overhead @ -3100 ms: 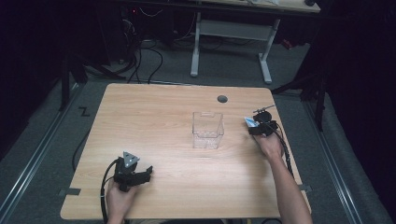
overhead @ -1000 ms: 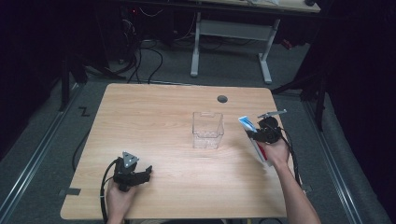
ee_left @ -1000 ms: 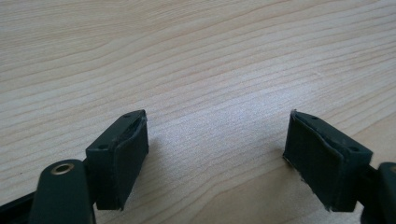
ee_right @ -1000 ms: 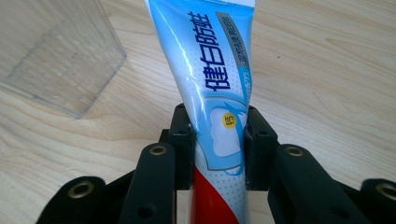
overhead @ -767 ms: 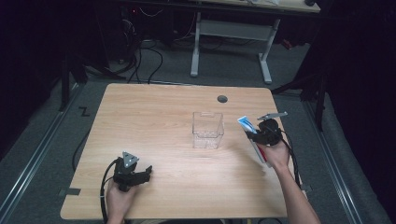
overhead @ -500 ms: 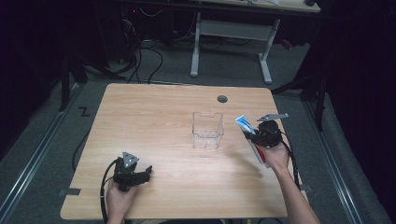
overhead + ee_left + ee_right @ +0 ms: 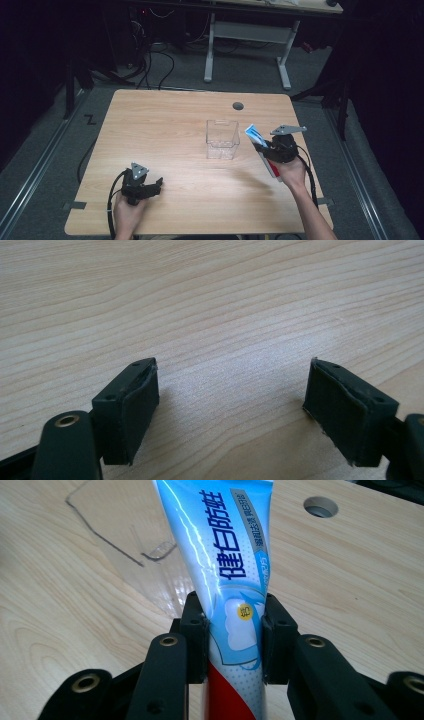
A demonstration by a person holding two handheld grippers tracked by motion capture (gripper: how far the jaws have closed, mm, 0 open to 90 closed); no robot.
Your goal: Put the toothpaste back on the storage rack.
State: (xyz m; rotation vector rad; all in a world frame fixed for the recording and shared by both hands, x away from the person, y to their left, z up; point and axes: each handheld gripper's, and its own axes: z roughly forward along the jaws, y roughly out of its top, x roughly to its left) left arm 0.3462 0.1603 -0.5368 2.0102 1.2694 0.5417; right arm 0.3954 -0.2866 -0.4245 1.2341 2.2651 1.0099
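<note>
Two grippers share this table (image 7: 165,120), and only one of them has work. Far left in the high view, the left gripper (image 7: 145,187) rests low near the table's front edge, well apart from everything else; its own view shows the two black pads (image 7: 127,407) spread wide with nothing but bare wood grain between them. It looks parked there to stay out of the way, since a one-handed job needs no second grip.

Toward the middle stands a clear plastic box (image 7: 222,139), upright and open at the top, apparently with nothing in it (its walls are so clear that the wood shows through). Its open mouth makes it the likely destination.

Just to the right of the box, the right gripper (image 7: 272,150) holds a toothpaste tube (image 7: 256,136) lifted off the table, its blue and white end tilted up toward the box. In the right gripper view the jaws are drawn in tight on the toothpaste tube (image 7: 235,615) across its width, near where the blue print meets the red end, so most of the length juts forward and can be led over the rim first.
</note>
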